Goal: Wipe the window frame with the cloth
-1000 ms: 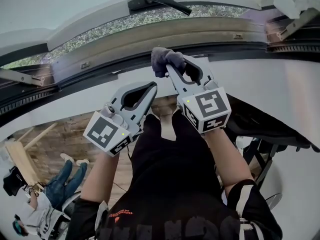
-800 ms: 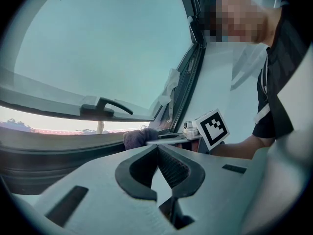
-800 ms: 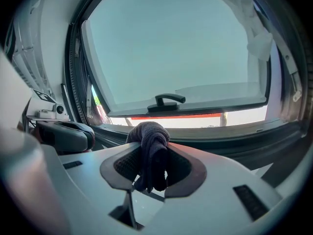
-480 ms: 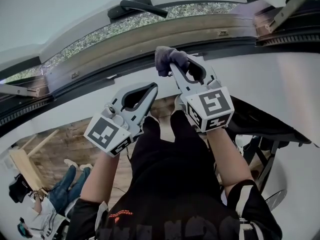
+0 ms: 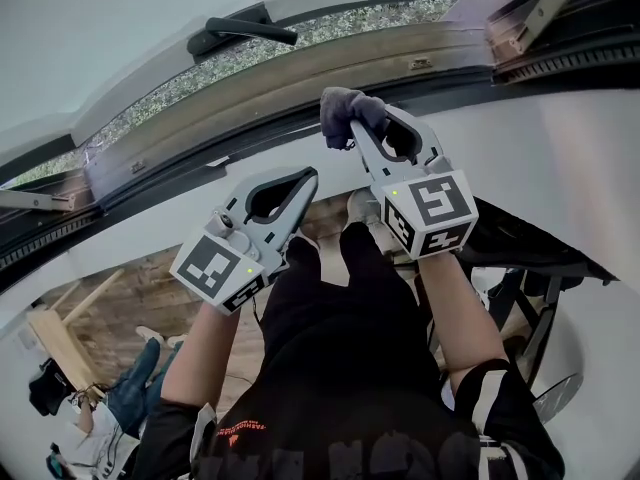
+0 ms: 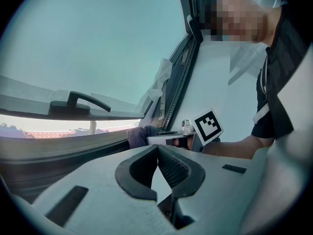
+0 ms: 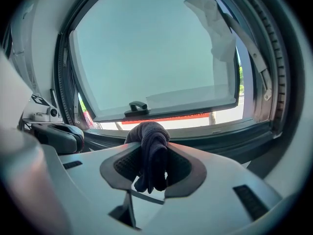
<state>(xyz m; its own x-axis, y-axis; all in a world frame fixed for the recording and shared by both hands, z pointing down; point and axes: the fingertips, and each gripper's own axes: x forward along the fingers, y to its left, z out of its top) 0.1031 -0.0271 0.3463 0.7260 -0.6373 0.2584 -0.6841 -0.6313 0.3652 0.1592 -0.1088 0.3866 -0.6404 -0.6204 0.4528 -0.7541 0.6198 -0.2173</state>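
Setting: open window, its window frame [image 5: 300,78] curving across the top.
Cloth: dark cloth [image 5: 345,108] clamped in the right gripper [image 5: 343,133], near the frame.
Handling: likely light, soft and limp; best pinched mid-bunch.
Left gripper [image 5: 310,174]: jaws closed on nothing.

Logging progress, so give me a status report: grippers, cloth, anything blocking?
Left gripper shut, empty. Right gripper shut on cloth, cloth up by window frame, contact unclear. Nothing in the way.

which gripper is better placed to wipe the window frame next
Right: the right gripper is shut on the cloth, up by the window frame; the left gripper is shut, empty and farther back.
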